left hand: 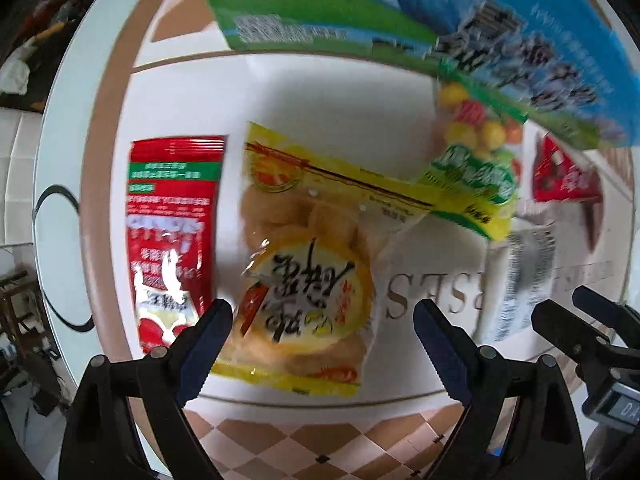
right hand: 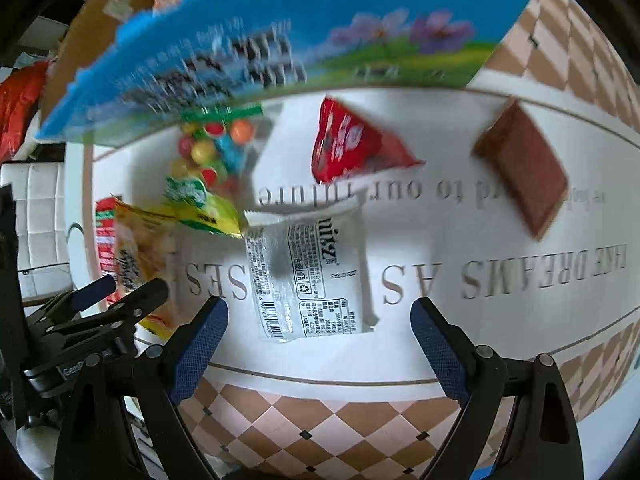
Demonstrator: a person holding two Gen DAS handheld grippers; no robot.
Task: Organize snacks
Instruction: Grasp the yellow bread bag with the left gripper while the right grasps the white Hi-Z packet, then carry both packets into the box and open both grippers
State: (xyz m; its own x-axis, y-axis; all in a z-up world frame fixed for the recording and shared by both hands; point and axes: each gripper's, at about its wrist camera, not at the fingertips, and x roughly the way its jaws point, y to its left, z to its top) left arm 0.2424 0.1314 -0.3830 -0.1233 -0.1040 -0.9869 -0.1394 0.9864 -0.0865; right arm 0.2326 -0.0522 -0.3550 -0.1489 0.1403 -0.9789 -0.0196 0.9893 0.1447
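Several snack packets lie on a white tablecloth (left hand: 320, 92). My left gripper (left hand: 322, 320) is open just above a yellow cracker packet (left hand: 308, 264), with a red packet (left hand: 170, 236) to its left. A bag of coloured candy balls (left hand: 474, 148) lies to the right. My right gripper (right hand: 318, 318) is open over a white clear packet (right hand: 308, 272). Beyond it lie a red triangular packet (right hand: 348, 144) and a brown flat packet (right hand: 524, 168). The candy bag (right hand: 208, 168) and yellow packet (right hand: 136, 240) show at the left.
A blue and green printed box (left hand: 400, 12) stands at the back of the table; it also shows in the right wrist view (right hand: 280, 40). The cloth has a brown checked border (right hand: 320, 424). The round table edge (left hand: 60, 184) curves at the left.
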